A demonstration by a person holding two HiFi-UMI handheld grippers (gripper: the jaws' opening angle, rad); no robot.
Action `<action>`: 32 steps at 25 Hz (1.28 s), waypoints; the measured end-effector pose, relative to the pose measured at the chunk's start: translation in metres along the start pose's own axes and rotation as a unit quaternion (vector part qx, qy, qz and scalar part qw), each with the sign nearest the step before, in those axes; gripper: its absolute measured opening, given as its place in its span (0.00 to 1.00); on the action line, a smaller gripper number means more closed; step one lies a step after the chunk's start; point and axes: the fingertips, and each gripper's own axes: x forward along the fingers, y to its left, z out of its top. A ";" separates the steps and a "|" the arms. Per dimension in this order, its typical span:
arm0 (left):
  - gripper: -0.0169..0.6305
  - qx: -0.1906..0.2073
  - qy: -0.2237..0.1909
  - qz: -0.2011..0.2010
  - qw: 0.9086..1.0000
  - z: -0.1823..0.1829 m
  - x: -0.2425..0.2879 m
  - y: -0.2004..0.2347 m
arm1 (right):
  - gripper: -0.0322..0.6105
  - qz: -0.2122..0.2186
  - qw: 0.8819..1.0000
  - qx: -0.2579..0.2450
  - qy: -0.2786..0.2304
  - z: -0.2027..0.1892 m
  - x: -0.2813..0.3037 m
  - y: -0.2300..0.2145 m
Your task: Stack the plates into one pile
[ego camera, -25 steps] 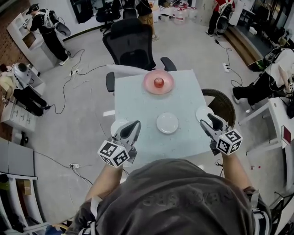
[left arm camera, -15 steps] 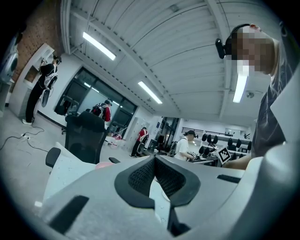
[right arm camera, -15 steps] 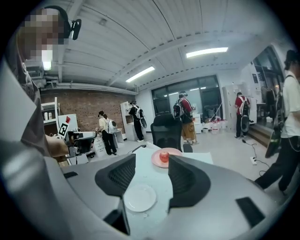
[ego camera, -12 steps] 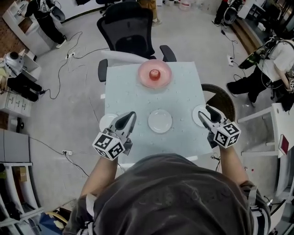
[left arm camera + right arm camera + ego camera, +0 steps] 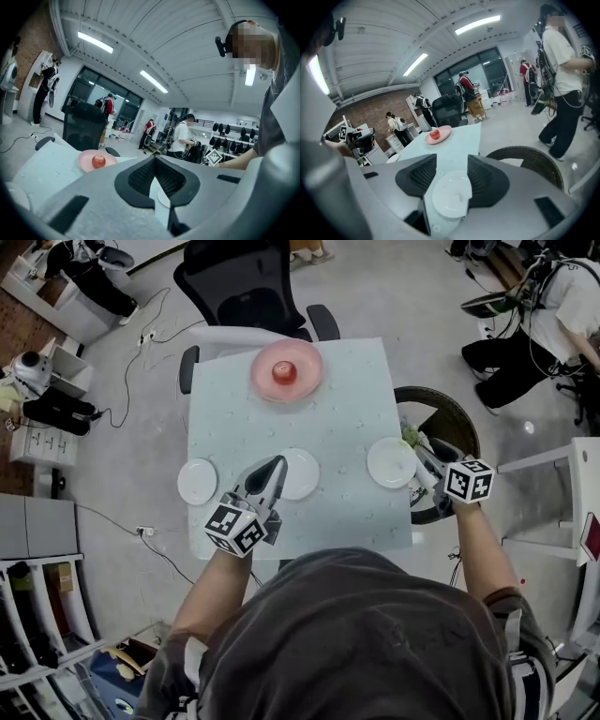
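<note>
Three white plates lie on the pale table [image 5: 347,418]: a left plate [image 5: 197,481], a middle plate [image 5: 302,476] and a right plate [image 5: 391,462]. My left gripper [image 5: 278,465] is shut and empty, its tips over the middle plate's near left part. The left gripper view shows that plate [image 5: 162,199] just under the closed pads [image 5: 140,176]. My right gripper [image 5: 420,461] is at the table's right edge, beside the right plate. Its jaws are wide and closing. In the right gripper view the right plate [image 5: 450,199] lies between the pads [image 5: 417,176], untouched.
A pink plate [image 5: 286,369] with a red apple [image 5: 284,371] stands at the table's far side. A black office chair [image 5: 239,287] is behind it. A dark wicker basket [image 5: 445,423] stands right of the table, close to my right gripper. People and cables are around.
My left gripper has moved right, from the left plate to over the middle plate. My right gripper has dropped lower and shifted to the right plate's right edge.
</note>
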 end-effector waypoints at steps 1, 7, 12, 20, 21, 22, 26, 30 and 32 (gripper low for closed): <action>0.01 -0.001 0.006 -0.004 1.000 -0.007 0.010 -0.006 | 0.36 -0.003 1.000 0.008 0.008 -0.009 0.004 -0.012; 0.01 -0.001 0.042 -0.037 0.998 -0.040 0.051 -0.031 | 0.36 -0.008 0.995 0.080 0.053 -0.068 0.031 -0.053; 0.01 0.001 0.063 -0.051 0.997 -0.059 0.064 -0.038 | 0.36 -0.017 0.991 0.112 0.075 -0.108 0.051 -0.070; 0.01 -0.001 0.076 -0.046 0.996 -0.074 0.058 -0.033 | 0.22 -0.019 0.983 0.165 0.079 -0.130 0.067 -0.073; 0.01 -0.002 0.076 -0.045 0.996 -0.075 0.058 -0.032 | 0.17 -0.019 0.983 0.167 0.079 -0.131 0.067 -0.073; 0.01 -0.003 0.076 -0.044 0.996 -0.076 0.057 -0.031 | 0.15 -0.018 0.982 0.169 0.078 -0.130 0.067 -0.073; 0.01 -0.004 0.071 -0.041 0.997 -0.076 0.050 -0.027 | 0.10 0.014 0.979 0.194 0.055 -0.114 0.057 -0.061; 0.01 -0.008 0.059 -0.035 0.998 -0.068 0.040 -0.017 | 0.06 0.066 0.973 0.220 0.020 -0.079 0.042 -0.028; 0.01 -0.011 0.049 -0.030 0.998 -0.062 0.034 -0.011 | 0.06 0.084 0.973 0.215 0.013 -0.062 0.038 -0.010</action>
